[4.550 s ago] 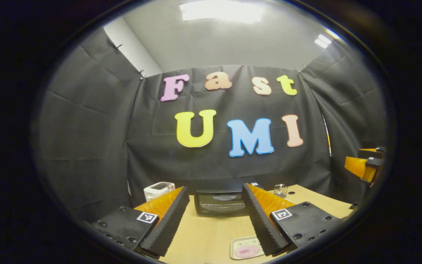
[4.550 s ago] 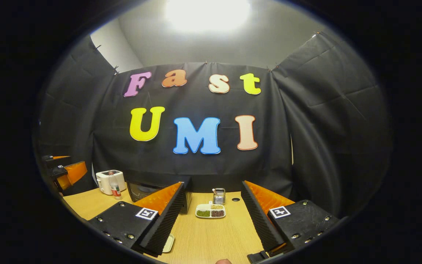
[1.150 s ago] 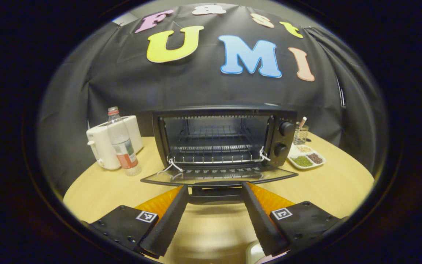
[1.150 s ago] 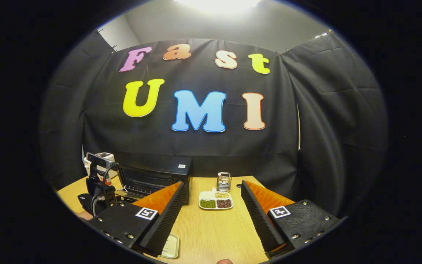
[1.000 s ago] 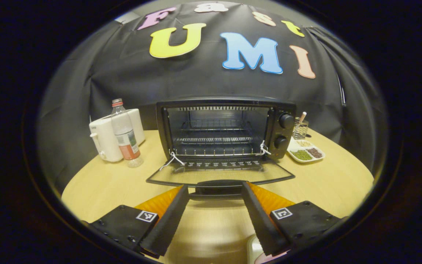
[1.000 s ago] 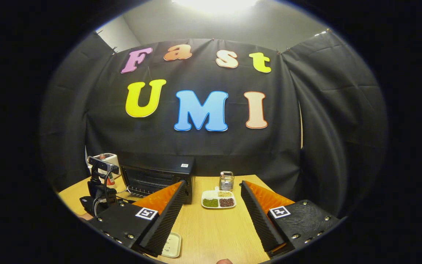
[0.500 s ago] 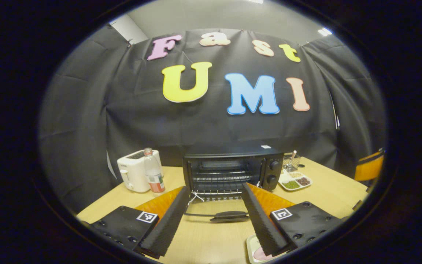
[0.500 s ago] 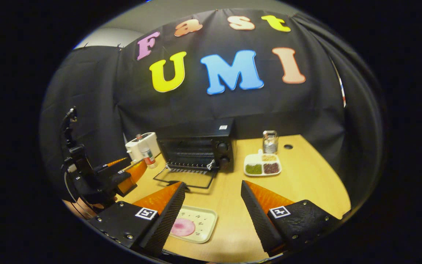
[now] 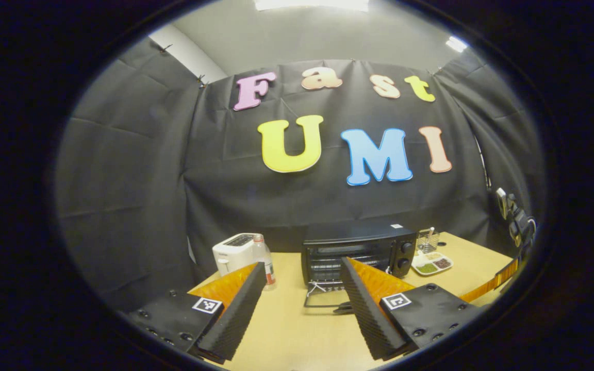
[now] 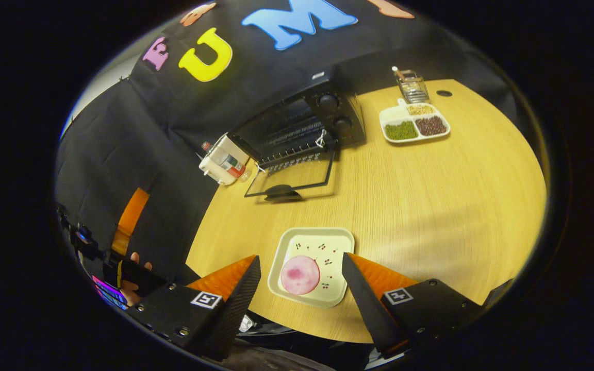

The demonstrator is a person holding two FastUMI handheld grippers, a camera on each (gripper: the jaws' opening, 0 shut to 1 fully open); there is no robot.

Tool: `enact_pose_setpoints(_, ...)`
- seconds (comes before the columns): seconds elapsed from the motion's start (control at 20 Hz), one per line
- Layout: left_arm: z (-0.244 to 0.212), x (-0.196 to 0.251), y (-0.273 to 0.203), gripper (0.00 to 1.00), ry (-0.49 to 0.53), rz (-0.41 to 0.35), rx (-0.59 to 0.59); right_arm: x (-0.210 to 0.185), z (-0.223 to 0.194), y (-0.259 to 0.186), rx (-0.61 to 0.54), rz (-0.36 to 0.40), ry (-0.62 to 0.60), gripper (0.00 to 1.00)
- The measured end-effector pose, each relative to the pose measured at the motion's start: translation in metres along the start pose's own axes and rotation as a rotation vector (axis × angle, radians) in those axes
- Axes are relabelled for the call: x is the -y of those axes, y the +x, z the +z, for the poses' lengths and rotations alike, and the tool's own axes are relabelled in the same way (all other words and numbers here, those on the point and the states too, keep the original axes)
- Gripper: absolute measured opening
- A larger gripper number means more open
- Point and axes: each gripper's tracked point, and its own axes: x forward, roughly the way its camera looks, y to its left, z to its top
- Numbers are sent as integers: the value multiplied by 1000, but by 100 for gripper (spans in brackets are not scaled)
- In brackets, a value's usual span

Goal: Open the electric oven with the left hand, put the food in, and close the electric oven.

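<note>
Right gripper has dropped, fingers spread astride the food tray; left gripper released, oven door down.

Toaster, bottle (touching), 3-part dish

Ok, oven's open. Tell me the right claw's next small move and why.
Probably lower the right claw onto the tray and close on its near edge. The oven door lies flat open, the pink food sits on the tray between the open fingers, and nothing is gripped yet. The left claw is open, back from the door.
</note>
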Motion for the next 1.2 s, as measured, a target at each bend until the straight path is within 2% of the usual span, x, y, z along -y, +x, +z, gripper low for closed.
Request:
enact_pose_setpoints(0.05,-1,-6,-3,90,-2,13,-2,6,-6,8,-45,-5,14,98)
enact_pose_setpoints(0.1,-2,-12,-7,100,-6,29,-7,12,-10,15,-79,-12,24,91)
enact_pose_setpoints(0.15,-5,-18,-10,95,-10,42,-13,15,-16,19,-108,-17,33,98)
enact_pose_setpoints(0.2,-7,-24,-14,90,-10,55,-18,20,-19,26,-133,-24,43,97)
enact_pose_setpoints(0.3,-12,-36,-19,90,-11,81,-26,27,-25,39,-180,-38,65,98)
enact_pose_setpoints(0.35,-15,-41,-22,100,-12,90,-31,32,-25,45,-191,-47,82,96)
enact_pose_setpoints(0.5,-19,-51,-26,100,-2,114,-41,46,-32,56,-247,-85,124,97)
enact_pose_setpoints(0.55,-19,-53,-26,100,7,120,-39,50,-33,59,-259,-102,127,86)
enact_pose_setpoints(0.6,-19,-55,-26,97,15,124,-39,50,-32,59,-260,-107,139,65)
enact_pose_setpoints(0.7,-19,-55,-27,93,9,124,-41,48,-30,62,-270,-109,164,62)
enact_pose_setpoints(0.75,-21,-53,-25,97,0,123,-45,53,-32,66,-274,-136,167,62)
enact_pose_setpoints(0.8,-21,-54,-25,97,-6,127,-46,66,-24,62,-269,-188,162,61)
enact_pose_setpoints(0.9,-22,-52,-22,97,-11,124,-47,76,-31,68,-264,-178,189,3)
enact_pose_setpoints(1.05,-22,-48,-21,97,-14,116,-48,66,-34,60,-268,-195,187,2)
enact_pose_setpoints(1.1,-22,-48,-20,93,-13,118,-48,63,-37,57,-272,-192,180,2)
enact_pose_setpoints(1.2,-18,-46,-20,98,-17,115,-40,53,-35,61,-264,-152,194,2)
